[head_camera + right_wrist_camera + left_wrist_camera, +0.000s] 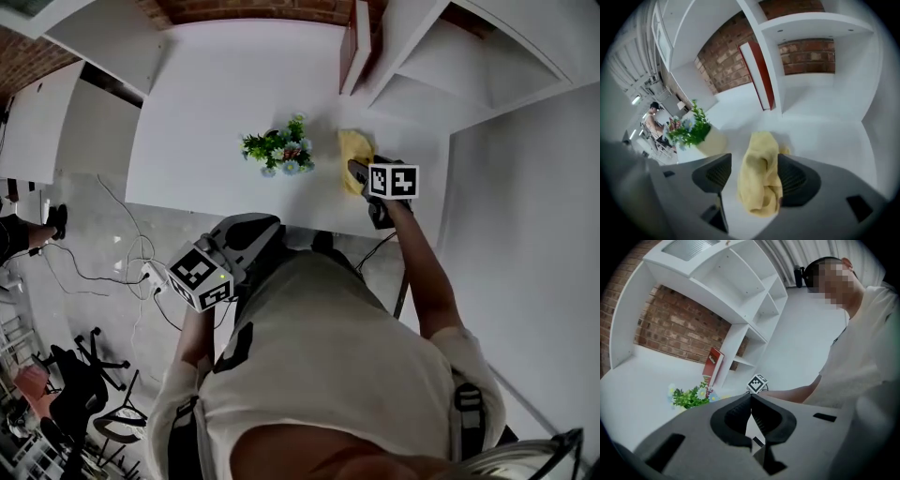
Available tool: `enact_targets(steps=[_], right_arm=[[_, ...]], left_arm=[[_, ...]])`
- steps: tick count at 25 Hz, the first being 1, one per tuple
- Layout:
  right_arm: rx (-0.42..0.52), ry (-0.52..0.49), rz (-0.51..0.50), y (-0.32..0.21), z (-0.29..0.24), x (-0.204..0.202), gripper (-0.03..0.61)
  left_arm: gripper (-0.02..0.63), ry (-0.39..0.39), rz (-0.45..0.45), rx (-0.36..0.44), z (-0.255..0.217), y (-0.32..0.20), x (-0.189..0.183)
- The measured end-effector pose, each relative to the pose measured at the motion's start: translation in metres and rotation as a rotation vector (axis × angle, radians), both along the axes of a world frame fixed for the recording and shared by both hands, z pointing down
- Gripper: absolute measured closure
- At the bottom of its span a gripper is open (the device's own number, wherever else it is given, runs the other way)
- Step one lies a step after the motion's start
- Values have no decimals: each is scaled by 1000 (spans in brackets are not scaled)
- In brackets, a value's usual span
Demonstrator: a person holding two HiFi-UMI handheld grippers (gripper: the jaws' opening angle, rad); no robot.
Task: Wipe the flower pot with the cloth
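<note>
Flower pot (pixel 714 142): small, round, cream, smooth-sided, stuffed with green leaves and pale little blooms. Sits on the matte white table (pixel 206 103), near the right fingers at about 10 o'clock.
Cloth (pixel 761 178): soft crumpled yellow rag at the pot's 3 o'clock, just beside it. It's lying right between the right fingers, bunched closer to the right-hand pad.
Right gripper (pixel 358 171): jaws spread wide, ribbed dark pads not squeezing anything.
Left gripper (pixel 751 401): jaws pinched together, nothing in them, down at the pot's 7 o'clock by the table edge.

Crumpled yellow cloth (pixel 352 147) just beside upright cream flower pot (pixel 712 141) with greenery.
</note>
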State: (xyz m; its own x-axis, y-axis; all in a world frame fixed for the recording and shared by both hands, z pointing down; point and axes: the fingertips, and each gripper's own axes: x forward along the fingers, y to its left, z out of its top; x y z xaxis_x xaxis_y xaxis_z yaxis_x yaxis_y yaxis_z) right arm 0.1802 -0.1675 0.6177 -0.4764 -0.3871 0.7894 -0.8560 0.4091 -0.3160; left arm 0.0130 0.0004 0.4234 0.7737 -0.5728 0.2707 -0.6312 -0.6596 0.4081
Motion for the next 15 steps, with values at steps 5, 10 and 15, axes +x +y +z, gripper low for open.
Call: enact_targets(steps=[5, 10, 15], right_arm=[[-17, 196, -67, 4, 39, 1, 362], [26, 263, -89, 4, 47, 3, 446], [20, 266, -77, 5, 47, 2, 481]], left_arm=[[594, 17, -65, -40, 13, -7, -37], [594, 0, -108, -66, 25, -8, -59], [594, -121, -180, -69, 39, -19, -83]])
